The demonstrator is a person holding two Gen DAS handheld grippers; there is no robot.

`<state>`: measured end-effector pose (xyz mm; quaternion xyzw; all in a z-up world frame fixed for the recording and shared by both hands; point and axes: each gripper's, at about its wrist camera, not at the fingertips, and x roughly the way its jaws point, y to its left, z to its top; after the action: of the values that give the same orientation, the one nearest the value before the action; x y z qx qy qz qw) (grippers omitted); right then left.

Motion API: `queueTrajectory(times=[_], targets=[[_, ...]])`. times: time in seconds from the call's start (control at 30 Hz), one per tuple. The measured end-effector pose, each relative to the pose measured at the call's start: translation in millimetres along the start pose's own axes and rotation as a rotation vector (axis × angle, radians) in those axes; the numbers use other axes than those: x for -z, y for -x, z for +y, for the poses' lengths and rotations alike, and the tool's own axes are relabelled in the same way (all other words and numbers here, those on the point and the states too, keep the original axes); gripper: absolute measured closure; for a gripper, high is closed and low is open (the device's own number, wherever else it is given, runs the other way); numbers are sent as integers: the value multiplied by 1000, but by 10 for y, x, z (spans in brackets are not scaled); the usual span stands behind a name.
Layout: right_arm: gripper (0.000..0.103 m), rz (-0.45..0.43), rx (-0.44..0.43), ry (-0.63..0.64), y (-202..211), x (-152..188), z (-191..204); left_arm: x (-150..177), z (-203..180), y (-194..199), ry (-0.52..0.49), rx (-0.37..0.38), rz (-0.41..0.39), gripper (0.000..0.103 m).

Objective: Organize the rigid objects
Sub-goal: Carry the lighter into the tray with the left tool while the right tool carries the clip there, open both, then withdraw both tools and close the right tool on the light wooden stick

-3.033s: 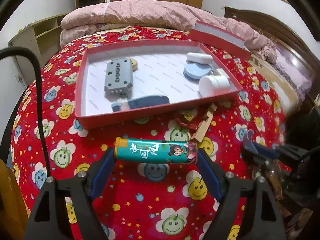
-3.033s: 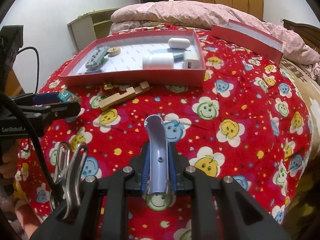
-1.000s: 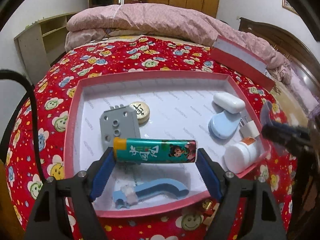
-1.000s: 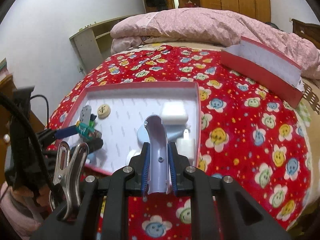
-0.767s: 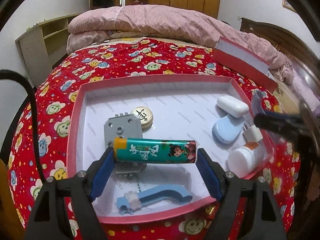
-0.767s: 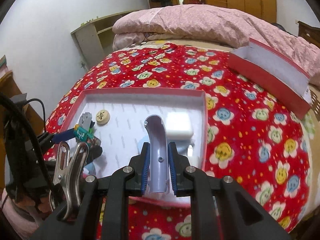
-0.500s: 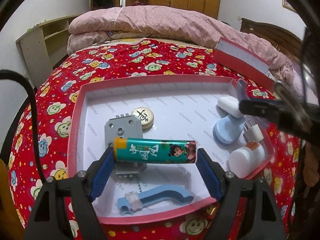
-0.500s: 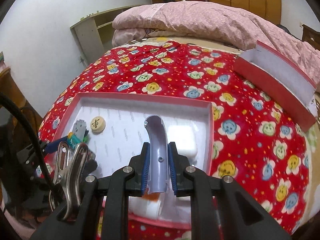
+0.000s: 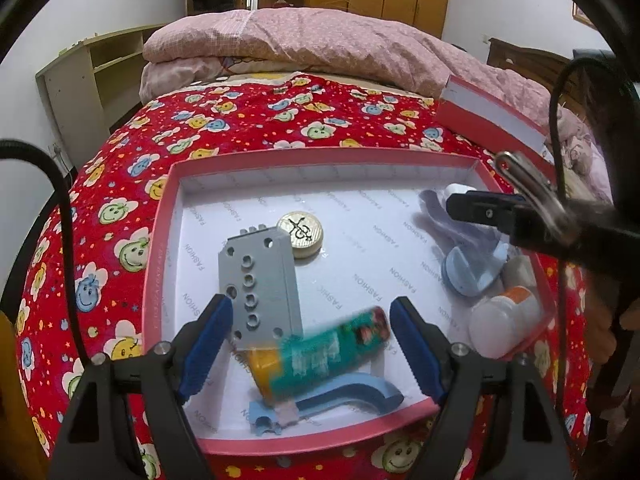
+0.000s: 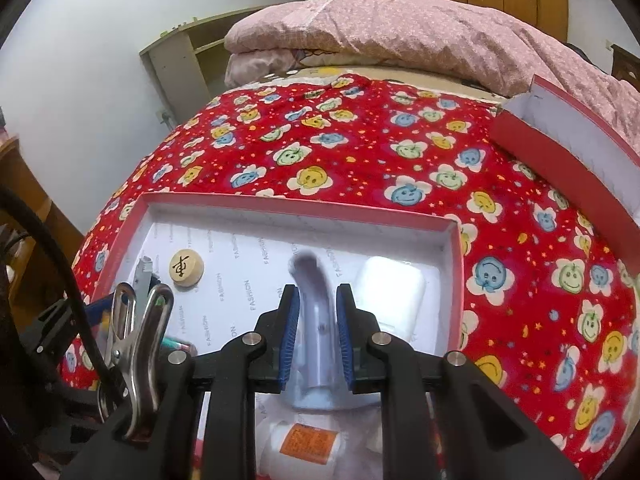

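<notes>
1. Left gripper (image 9: 310, 344) stands released; my green tube (image 9: 320, 356) is tumbling, blurred, between its pads into the red box (image 9: 160, 240).
2. Right gripper (image 10: 316, 336) is opening, its lilac curved piece (image 10: 314, 312) slipping free above the box.
3. I judge the tube may roll onto the blue bracket (image 9: 340, 396) and lie askew.
4. I count one grey plate (image 9: 258, 284), one chess piece (image 9: 305, 234), one white bottle (image 9: 504, 328).

Both wrist views look steeply down — close — sharing the red tray (image 9: 160, 240).
</notes>
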<state>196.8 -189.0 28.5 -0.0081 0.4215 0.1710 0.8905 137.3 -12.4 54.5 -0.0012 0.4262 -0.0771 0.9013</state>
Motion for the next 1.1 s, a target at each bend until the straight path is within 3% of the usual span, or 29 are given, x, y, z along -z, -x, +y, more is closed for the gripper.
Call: queueTrajectory(times=[0.1, 0.5, 1.1], targets=[[67, -16, 6, -4, 32, 9, 6, 8, -6, 2, 0, -3, 6, 18], [50, -49, -3, -28, 216, 115, -13, 41, -1, 111, -1, -10, 11, 18], [46, -114, -34, -39, 660, 558, 46, 261, -3, 574, -17, -18, 8, 18]])
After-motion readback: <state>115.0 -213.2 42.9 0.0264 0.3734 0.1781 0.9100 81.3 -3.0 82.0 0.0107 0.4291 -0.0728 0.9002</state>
